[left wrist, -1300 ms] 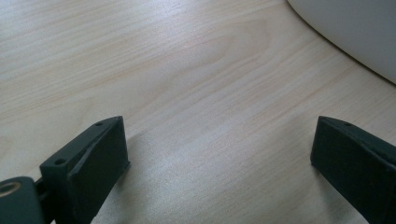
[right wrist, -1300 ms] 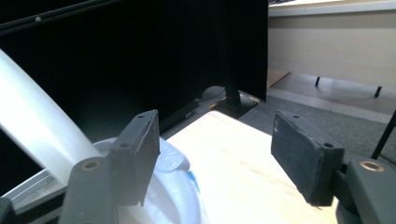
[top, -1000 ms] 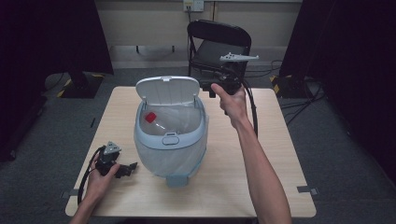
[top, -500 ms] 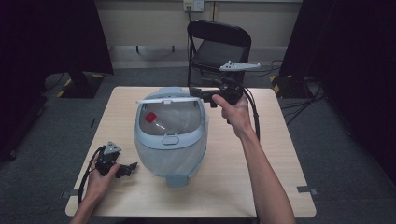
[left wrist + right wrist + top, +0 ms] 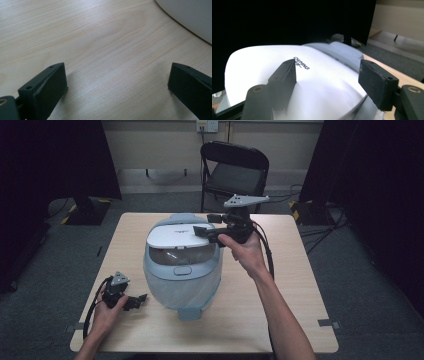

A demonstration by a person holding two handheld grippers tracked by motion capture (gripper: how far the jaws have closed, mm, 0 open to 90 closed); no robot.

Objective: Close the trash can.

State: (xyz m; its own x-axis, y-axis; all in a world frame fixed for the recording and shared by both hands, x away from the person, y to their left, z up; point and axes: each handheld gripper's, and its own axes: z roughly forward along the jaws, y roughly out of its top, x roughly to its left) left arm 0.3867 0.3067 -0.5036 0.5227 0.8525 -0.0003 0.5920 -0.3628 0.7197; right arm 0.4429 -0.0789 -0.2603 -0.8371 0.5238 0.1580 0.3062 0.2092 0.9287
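We press the bin's (image 5: 182, 270) white lid (image 5: 177, 236) nearly shut with our right tongs (image 5: 204, 231), spread wide; our left tongs (image 5: 137, 300) rest wide on the desk (image 5: 300, 285).

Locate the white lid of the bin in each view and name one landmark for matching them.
High view: white lid at table centre, atop the bin, under the right gripper.
Left gripper view: lid not in it; the bin wall sits in the upper right corner.
Right gripper view: lid beneath the open jaws.
Shared landmark: wooden table.
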